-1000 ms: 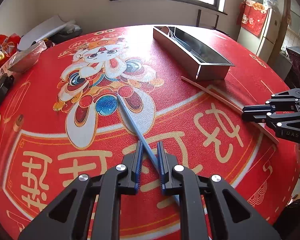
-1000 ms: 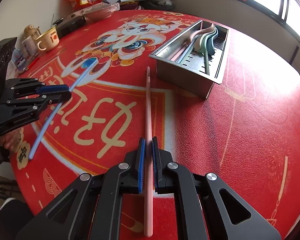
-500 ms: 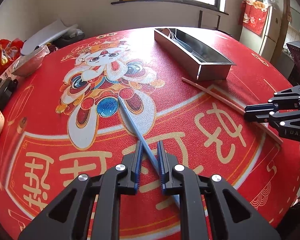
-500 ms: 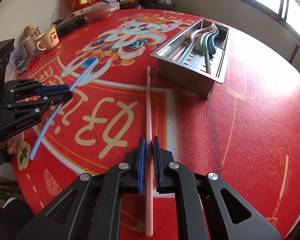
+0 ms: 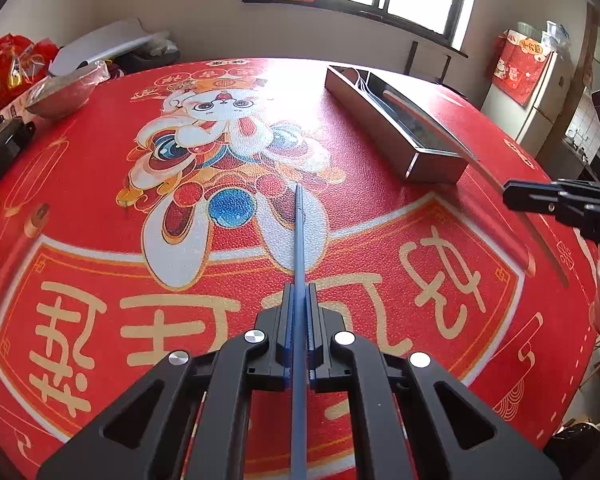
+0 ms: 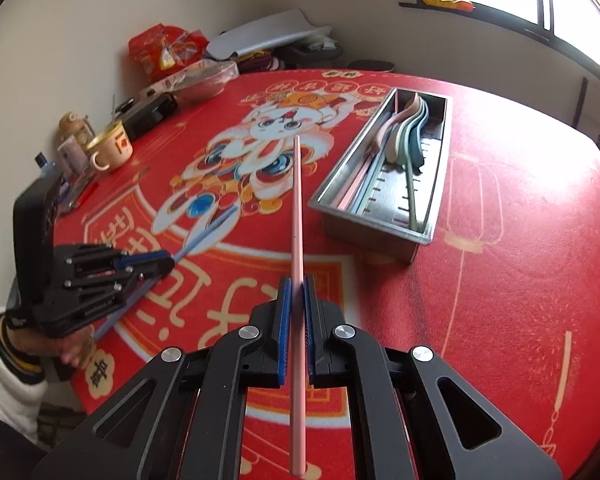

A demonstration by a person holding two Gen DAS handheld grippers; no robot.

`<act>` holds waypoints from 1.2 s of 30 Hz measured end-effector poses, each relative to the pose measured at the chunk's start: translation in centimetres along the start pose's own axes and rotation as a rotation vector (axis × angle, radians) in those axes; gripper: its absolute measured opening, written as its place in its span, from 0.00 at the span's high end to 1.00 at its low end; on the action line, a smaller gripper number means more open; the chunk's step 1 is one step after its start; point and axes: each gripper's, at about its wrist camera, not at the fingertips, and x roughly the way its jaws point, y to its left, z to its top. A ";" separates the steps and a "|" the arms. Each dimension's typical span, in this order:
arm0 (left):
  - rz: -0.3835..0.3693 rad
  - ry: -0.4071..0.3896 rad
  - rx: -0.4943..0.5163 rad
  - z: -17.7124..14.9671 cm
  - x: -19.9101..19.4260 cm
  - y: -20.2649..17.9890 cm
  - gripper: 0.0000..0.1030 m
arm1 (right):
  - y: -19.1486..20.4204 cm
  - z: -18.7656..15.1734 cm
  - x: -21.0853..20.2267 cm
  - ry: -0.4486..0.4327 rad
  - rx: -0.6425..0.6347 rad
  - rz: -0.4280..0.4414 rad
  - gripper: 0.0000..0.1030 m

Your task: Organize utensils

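Two claws are busy, each pinching one chopstick. At the lower left of the right view, my left claw (image 6: pixel 171 261) has just squeezed tight on the blue chopstick (image 6: pixel 204 236). In the middle, my right claw (image 6: pixel 294 292) grips the pink chopstick (image 6: pixel 296 216), lifted off the red surface (image 6: pixel 500 280). At the right, the metal tray (image 6: pixel 374 236) holds spoons (image 6: pixel 404 136).
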 end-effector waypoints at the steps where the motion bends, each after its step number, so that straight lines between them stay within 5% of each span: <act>1: 0.000 0.000 -0.009 0.0 0.0 0.1 0.95 | -0.4 0.6 -0.2 -0.012 0.017 -0.005 0.94; 16: 0.019 0.003 -0.007 0.0 0.1 0.1 0.95 | -9.4 10.6 7.5 0.014 0.397 -0.244 0.94; 36: 0.016 0.004 -0.008 0.0 0.2 0.0 0.95 | -9.0 10.8 10.2 0.057 0.360 -0.315 0.92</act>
